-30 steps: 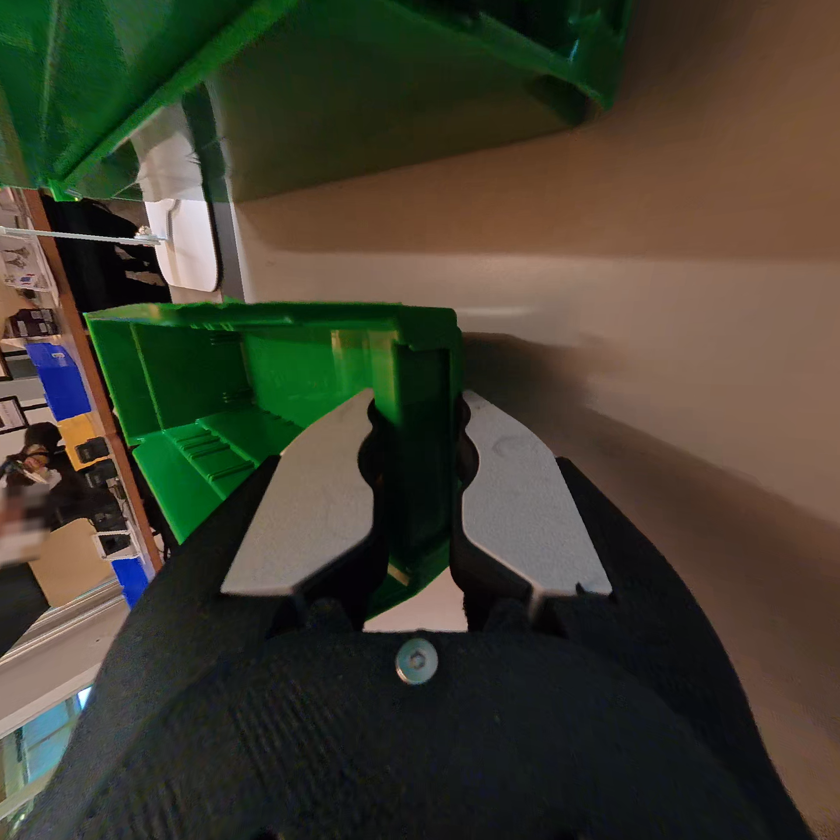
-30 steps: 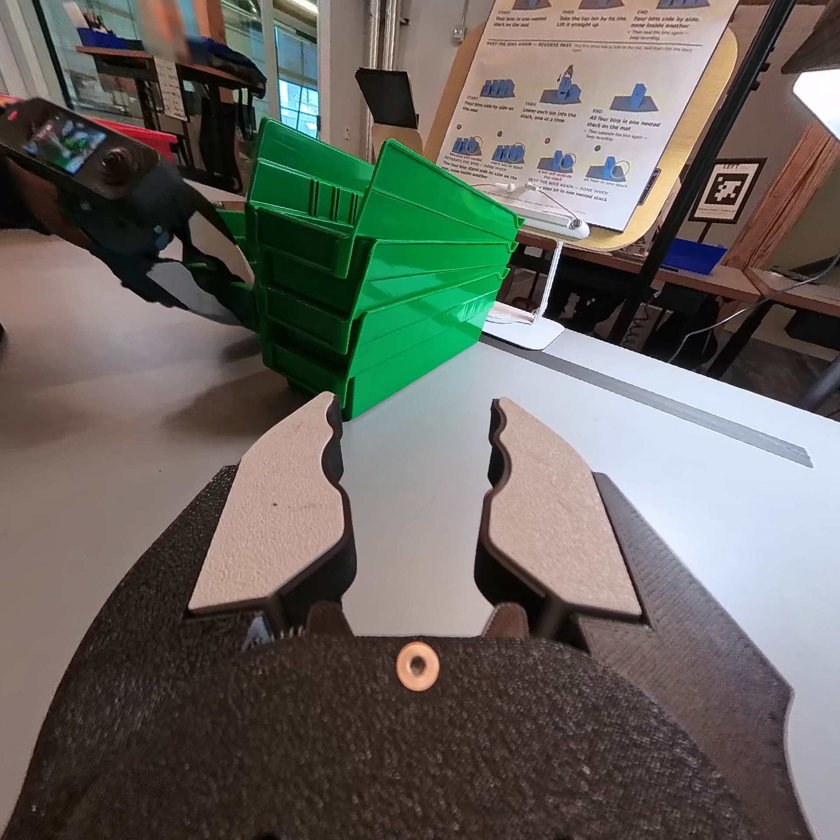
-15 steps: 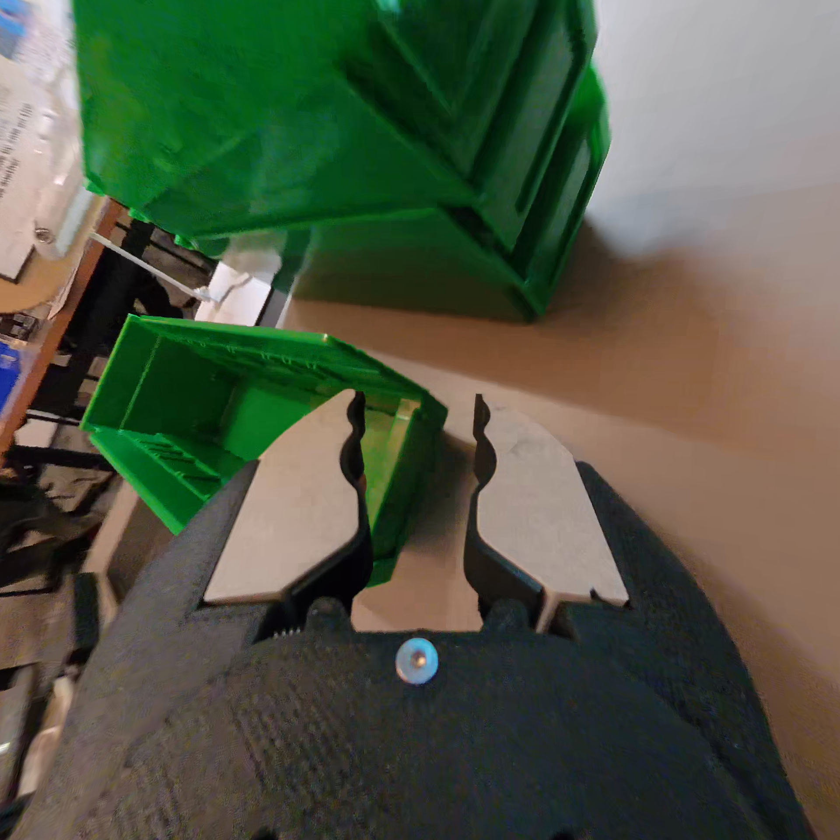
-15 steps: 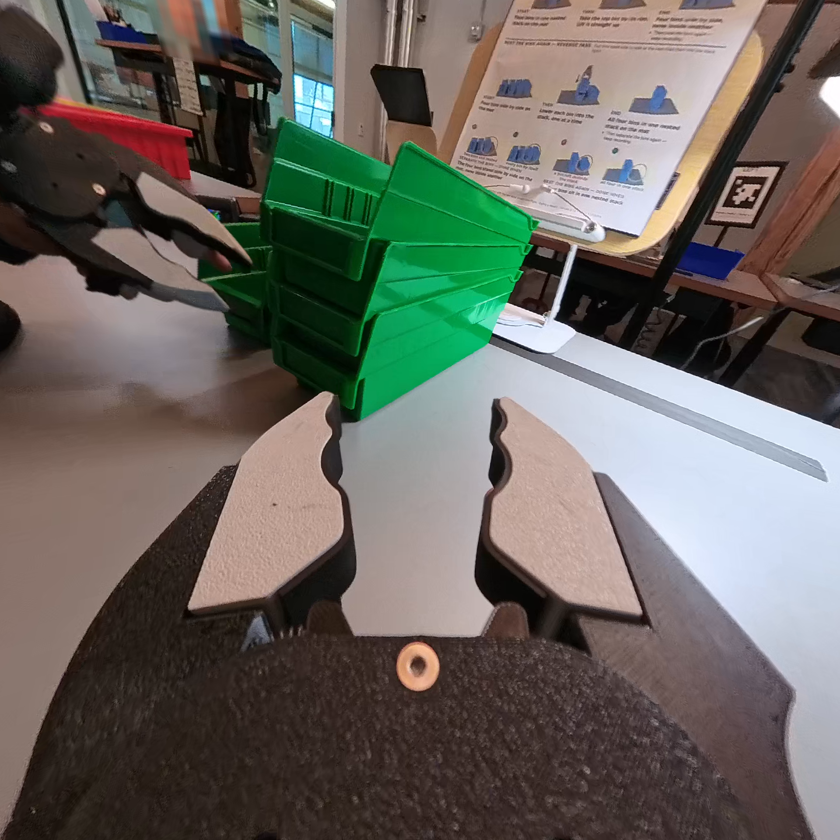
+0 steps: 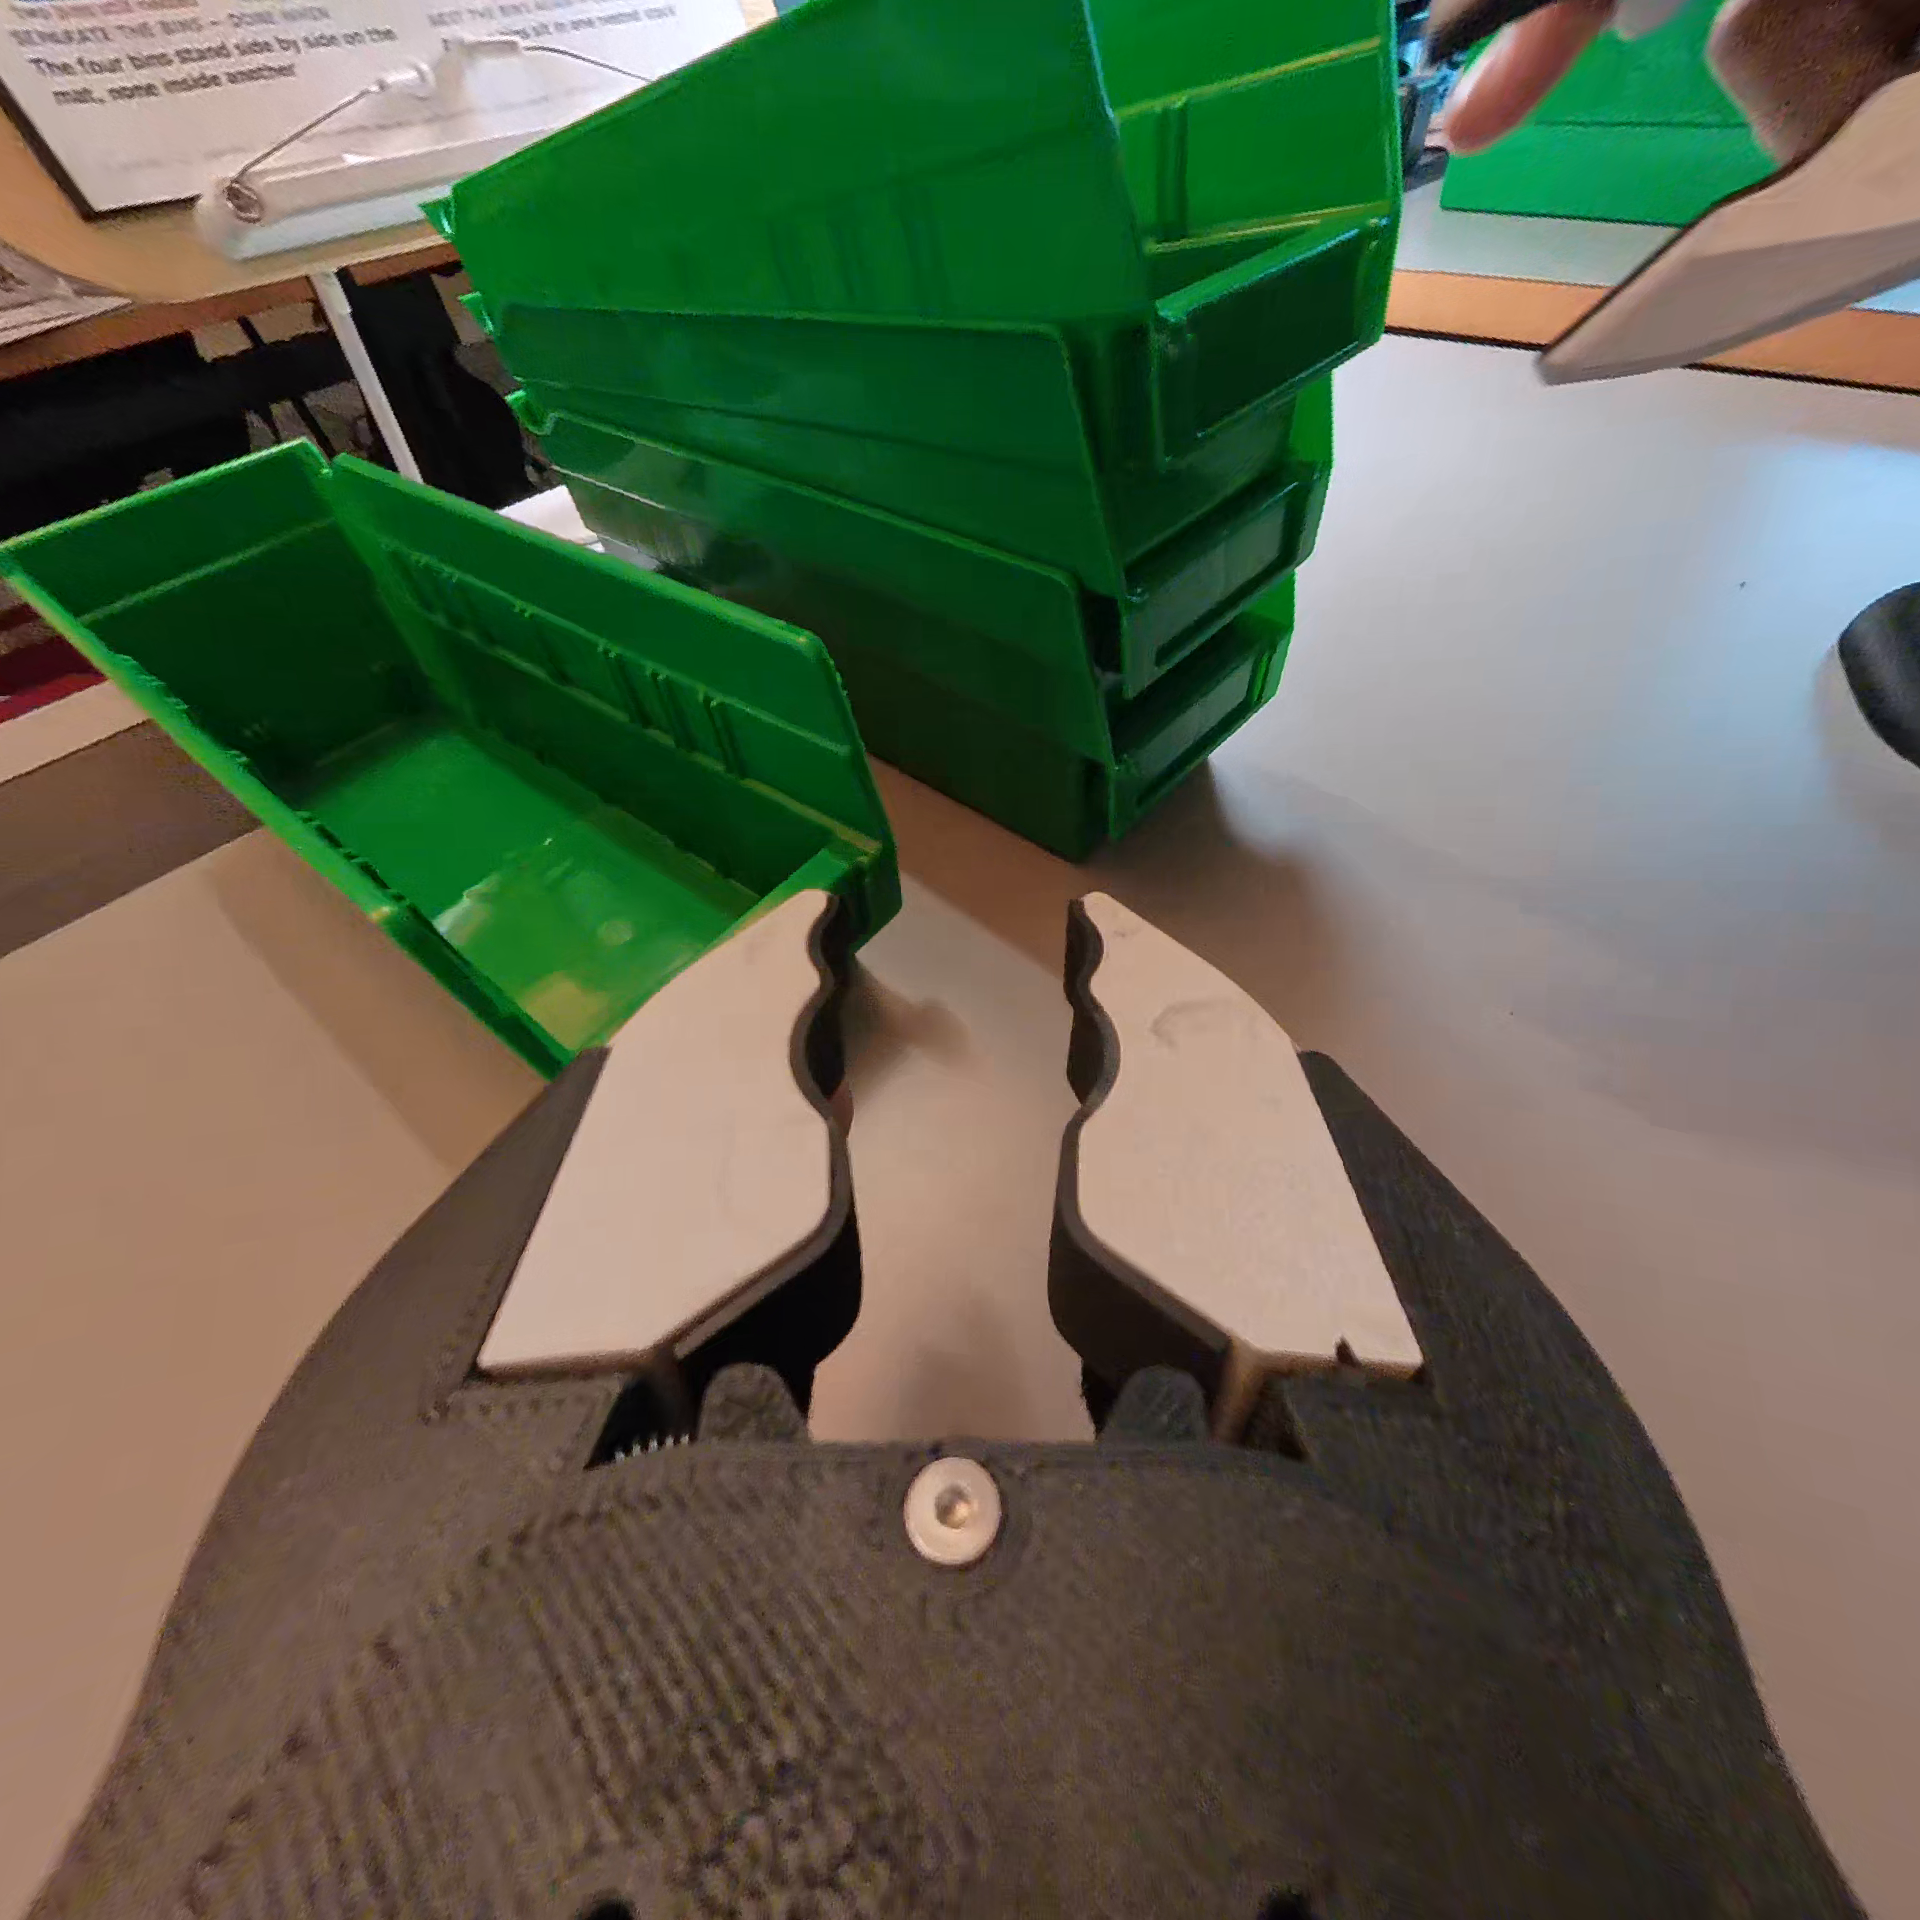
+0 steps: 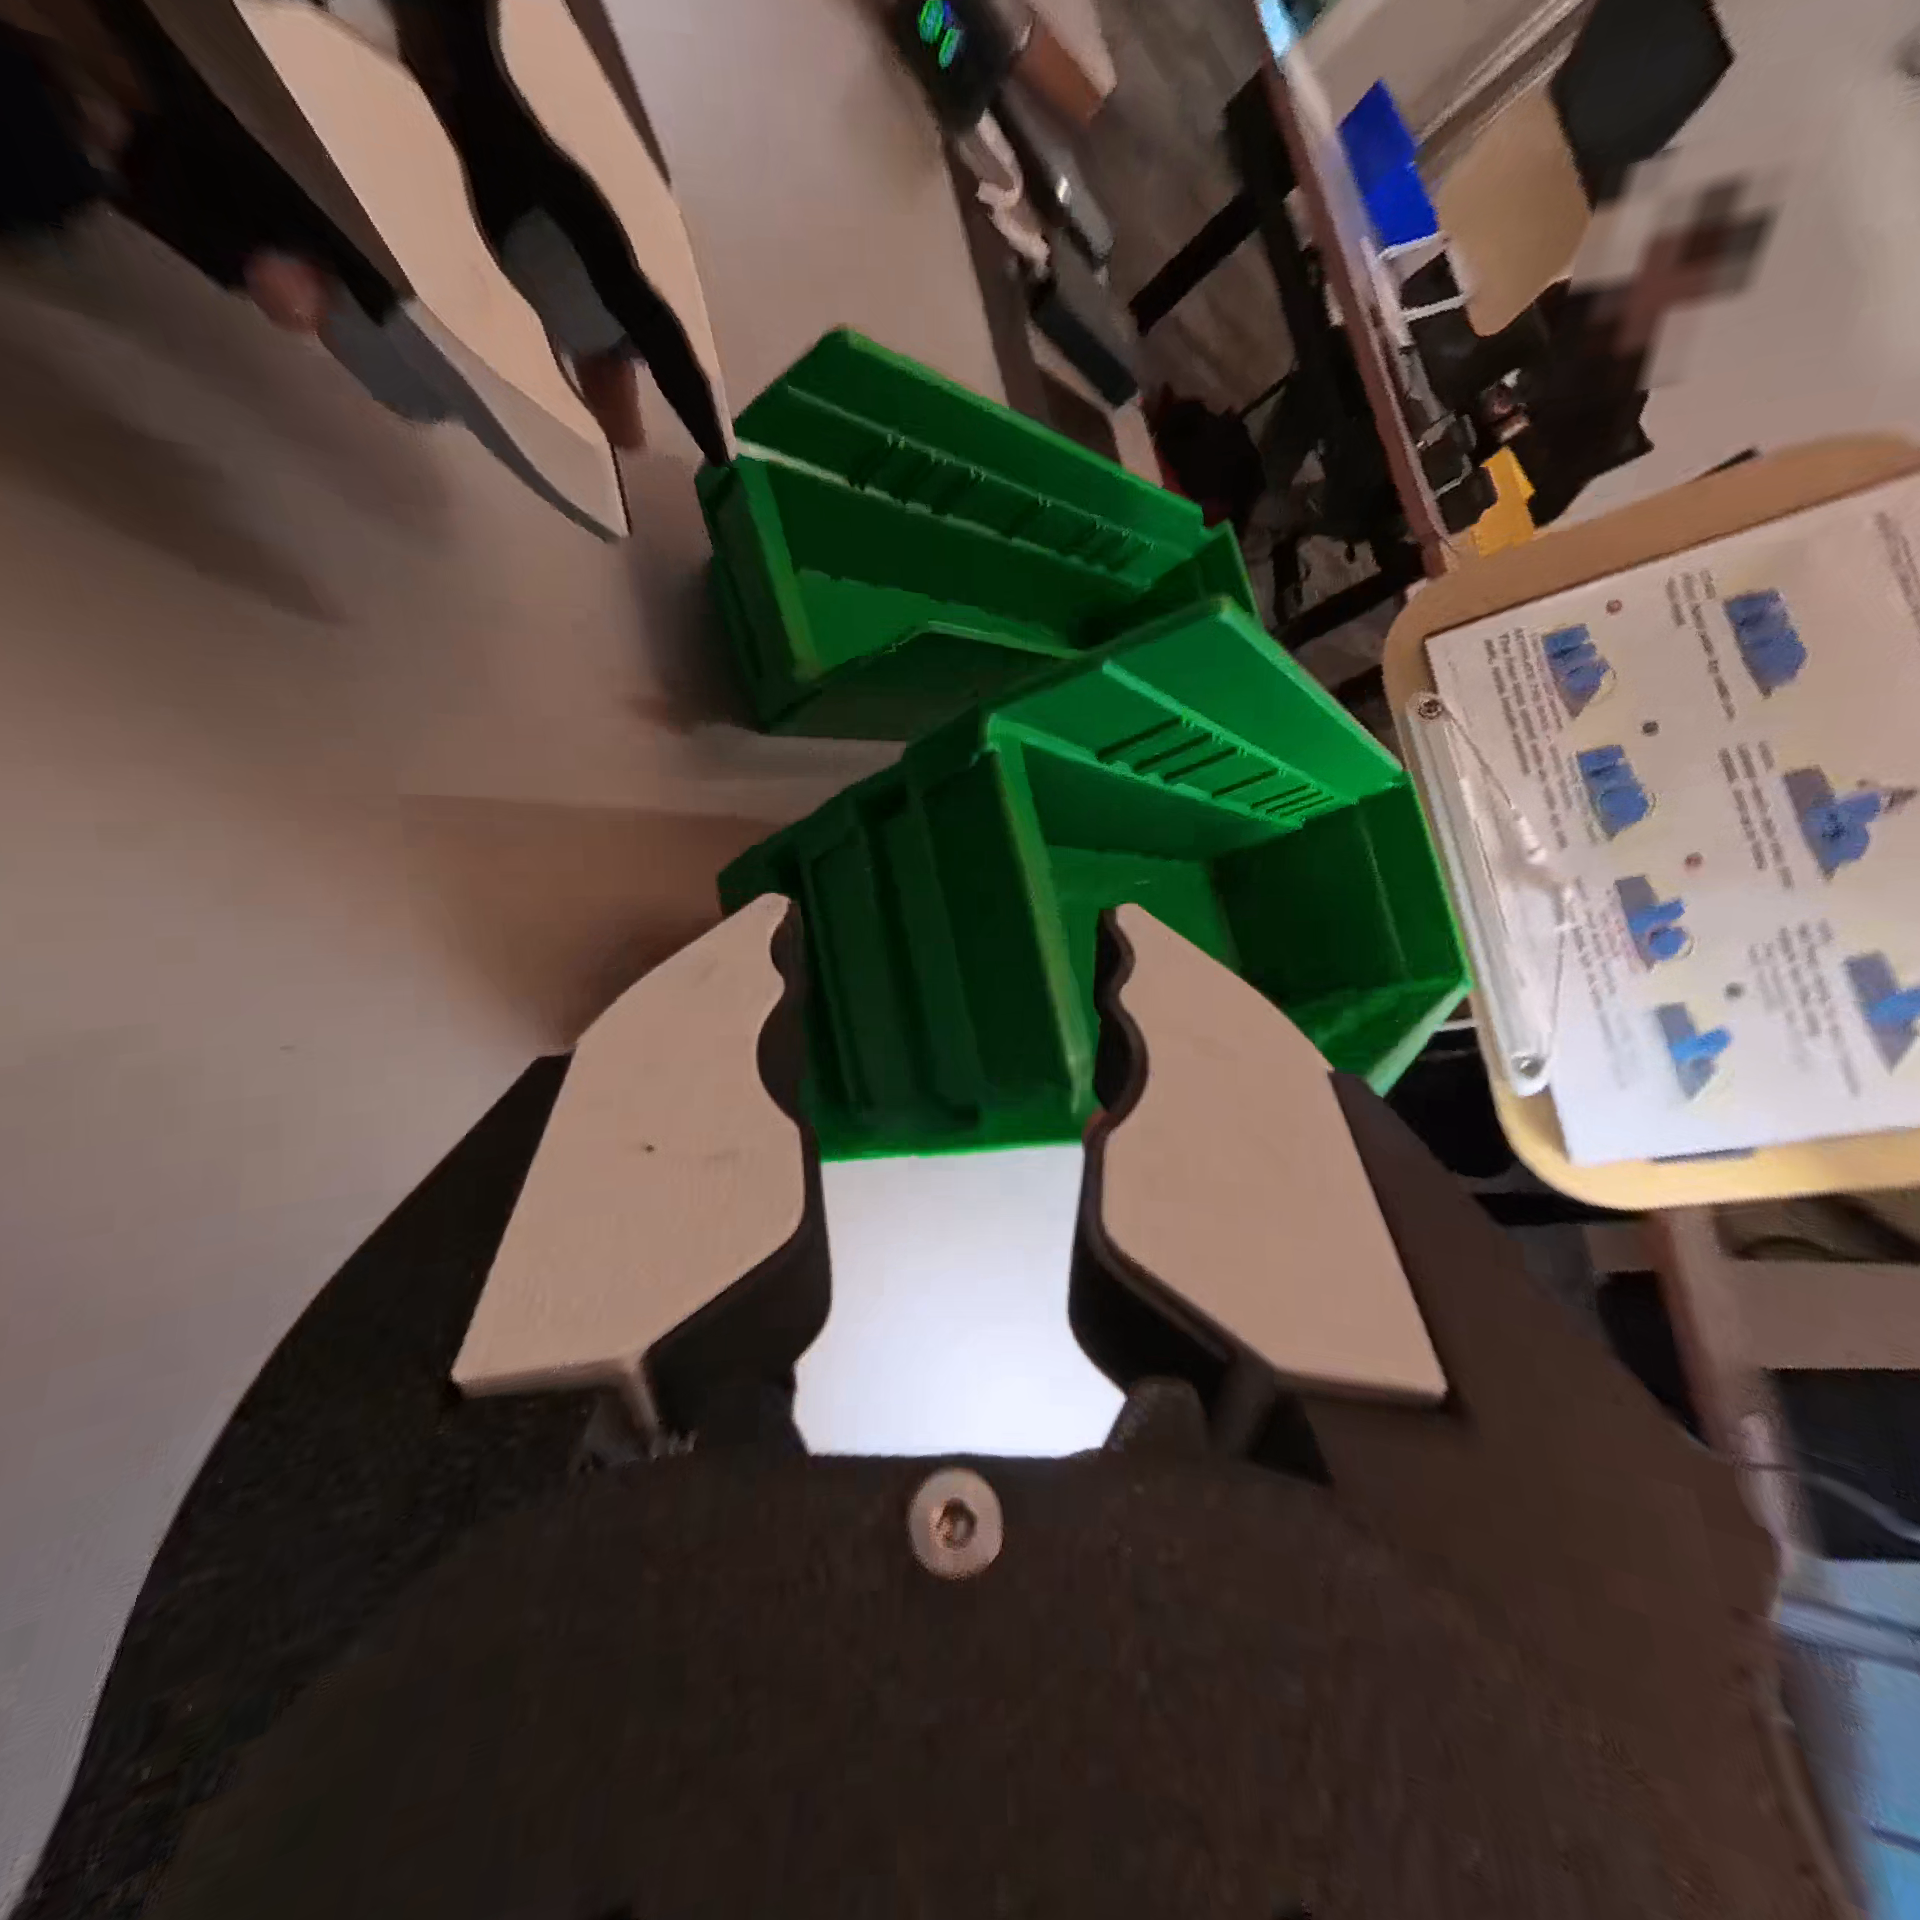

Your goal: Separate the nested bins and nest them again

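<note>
A single green bin (image 5: 499,790) stands on the table (image 5: 1558,935), left of a stack of nested green bins (image 5: 935,468) whose top bin is tilted. My left gripper (image 5: 951,914) is open and empty, just in front of the single bin's near corner. My right gripper (image 6: 945,914) is open and looks down over the stack's top bin (image 6: 935,1018), whose front end shows between the fingers; I cannot tell whether they touch it. One right finger (image 5: 1714,270) shows above and right of the stack. The right wrist view, which is blurred, also shows the single bin (image 6: 935,561) and the left gripper (image 6: 665,494).
A picture instruction board (image 5: 208,104) on a stand sits behind the bins; it also shows in the right wrist view (image 6: 1714,831). A green mat (image 5: 1621,135) lies on the far side. A dark object (image 5: 1881,675) is at the right edge. Other tables stand beyond.
My left gripper let go of the single bin, which now rests beside the stack, and drew back. My right gripper rose from the table in front of the stack, turning over its top.
</note>
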Tool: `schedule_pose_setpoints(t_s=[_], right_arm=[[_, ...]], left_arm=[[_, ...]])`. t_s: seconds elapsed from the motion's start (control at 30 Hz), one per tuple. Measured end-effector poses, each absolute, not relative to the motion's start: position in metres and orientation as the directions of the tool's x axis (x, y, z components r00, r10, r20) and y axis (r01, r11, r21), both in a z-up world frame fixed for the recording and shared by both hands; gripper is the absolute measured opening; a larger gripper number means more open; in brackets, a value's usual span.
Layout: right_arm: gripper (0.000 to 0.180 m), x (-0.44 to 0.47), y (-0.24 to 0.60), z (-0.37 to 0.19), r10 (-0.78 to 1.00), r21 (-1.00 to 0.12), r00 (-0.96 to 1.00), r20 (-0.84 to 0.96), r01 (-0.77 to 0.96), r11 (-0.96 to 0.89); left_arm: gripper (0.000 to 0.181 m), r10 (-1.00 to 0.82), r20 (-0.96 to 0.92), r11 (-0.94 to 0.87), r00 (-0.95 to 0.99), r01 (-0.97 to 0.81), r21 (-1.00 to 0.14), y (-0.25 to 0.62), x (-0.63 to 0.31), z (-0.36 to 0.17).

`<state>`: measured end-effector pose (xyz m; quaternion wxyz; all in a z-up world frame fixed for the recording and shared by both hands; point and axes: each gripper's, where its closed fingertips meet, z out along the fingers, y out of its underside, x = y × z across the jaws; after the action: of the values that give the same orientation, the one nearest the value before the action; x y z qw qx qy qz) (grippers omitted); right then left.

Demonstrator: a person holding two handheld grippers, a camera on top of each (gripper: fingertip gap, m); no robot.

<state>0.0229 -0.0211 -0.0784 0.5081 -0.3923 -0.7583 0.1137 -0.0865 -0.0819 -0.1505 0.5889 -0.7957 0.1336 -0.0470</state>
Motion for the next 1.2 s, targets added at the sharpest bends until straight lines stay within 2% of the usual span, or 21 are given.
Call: schedule_pose_setpoints(t_s=[0.13, 0.27, 0.37, 0.67, 1.03, 1.2], right_arm=[[0.055, -0.006, 0.002, -0.093, 0.600, -0.356, -0.294, 0.744, 0.586, 0.728], [0.042, -0.018, 0.015, -0.120, 0.552, -0.184, -0.416, 0.723, 0.653, 0.734], [0.034, -0.019, 0.016, -0.132, 0.574, -0.141, -0.469, 0.671, 0.679, 0.720], [0.029, -0.016, 0.016, -0.121, 0.644, -0.189, -0.463, 0.609, 0.704, 0.685], [0.032, -0.005, 0.014, -0.051, 0.756, -0.390, -0.422, 0.501, 0.669, 0.632], [0.029, -0.002, 0.020, -0.020, 0.709, -0.368, -0.411, 0.573, 0.643, 0.671]], left_arm=[[0.039, -0.262, -0.055, -0.269, 0.963, -0.128, -0.955, -0.086, -0.090, -0.153], [0.039, -0.272, -0.053, -0.254, 0.961, -0.125, -0.959, -0.090, -0.089, -0.149], [0.039, -0.277, -0.051, -0.239, 0.960, -0.121, -0.963, -0.092, -0.086, -0.145], [0.040, -0.248, -0.067, -0.214, 0.966, -0.122, -0.969, -0.096, -0.086, -0.139], [0.040, -0.247, -0.095, -0.235, 0.964, -0.155, -0.959, -0.092, -0.084, -0.148], [0.040, -0.243, -0.094, -0.239, 0.966, -0.153, -0.959, -0.092, -0.084, -0.150]])
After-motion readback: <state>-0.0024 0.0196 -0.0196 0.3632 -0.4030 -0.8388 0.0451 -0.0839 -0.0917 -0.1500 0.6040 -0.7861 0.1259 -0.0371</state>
